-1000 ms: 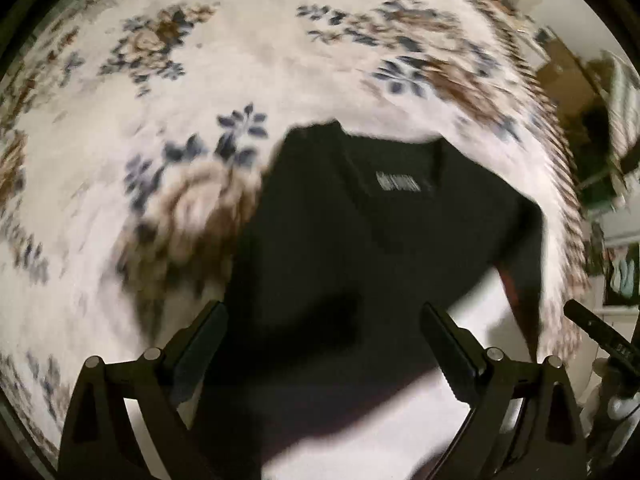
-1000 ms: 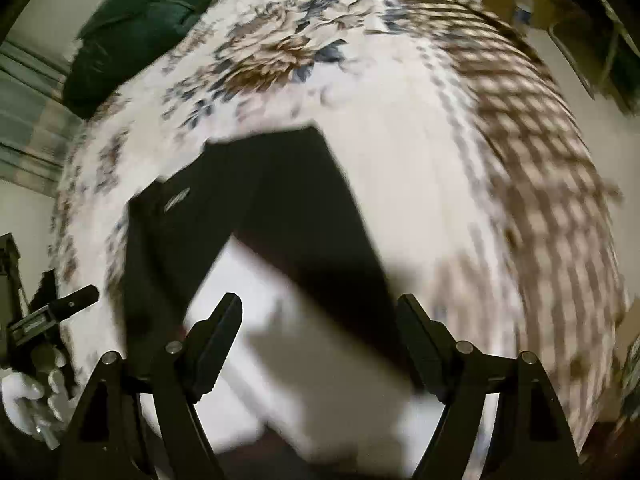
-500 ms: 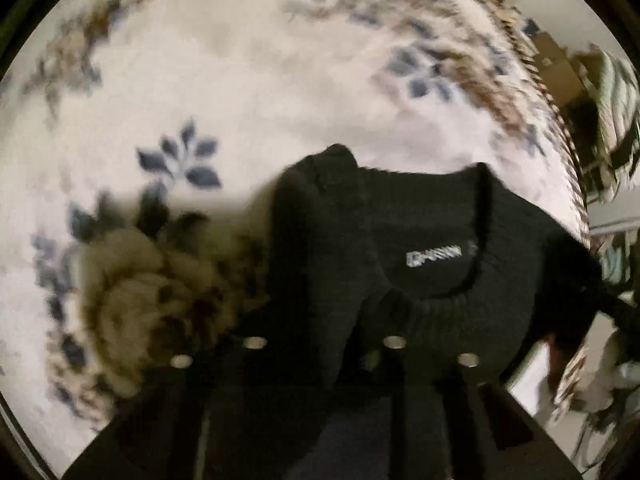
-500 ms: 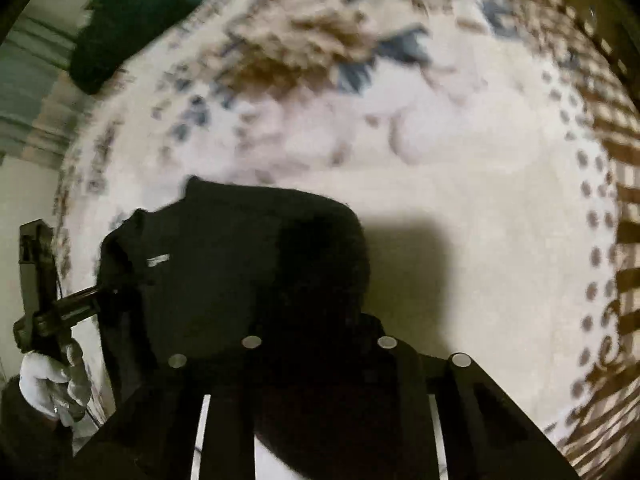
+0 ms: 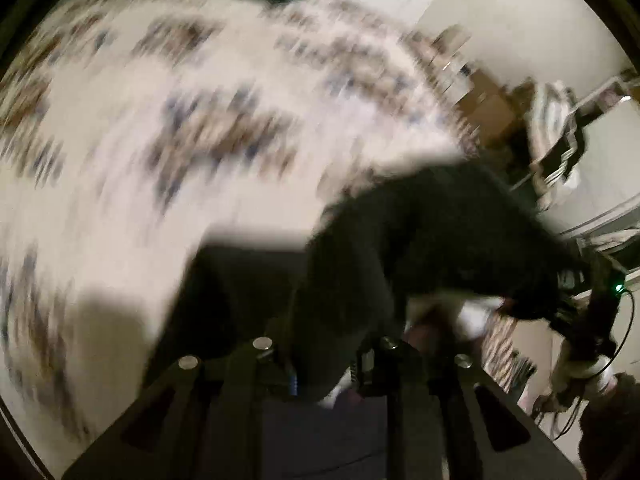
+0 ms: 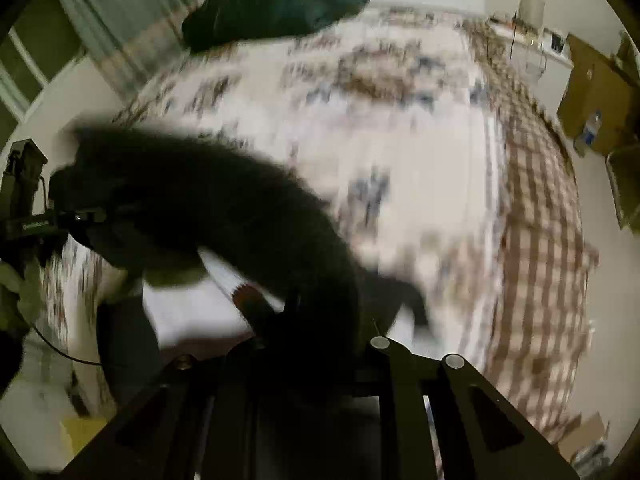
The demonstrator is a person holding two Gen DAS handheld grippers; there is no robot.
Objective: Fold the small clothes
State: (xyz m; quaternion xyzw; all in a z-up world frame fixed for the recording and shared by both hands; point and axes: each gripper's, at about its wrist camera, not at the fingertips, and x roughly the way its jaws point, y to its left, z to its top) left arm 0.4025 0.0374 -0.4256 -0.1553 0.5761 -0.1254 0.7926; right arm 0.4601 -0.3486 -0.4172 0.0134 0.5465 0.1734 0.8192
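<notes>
The small black knitted sweater (image 5: 432, 240) is held aloft above the floral bed cover (image 5: 120, 128), pinched by left hand-held gripper (image 5: 324, 364) and right hand-held gripper (image 6: 320, 344); soft, limp, best gripped at shoulders

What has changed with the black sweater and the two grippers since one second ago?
Both grippers, open a second ago, came down and shut on the black sweater: the left gripper and the right gripper each pinch its cloth. The sweater, flat on the bed before, is now lifted off the floral blanket. The dark green bundle stayed in place.
</notes>
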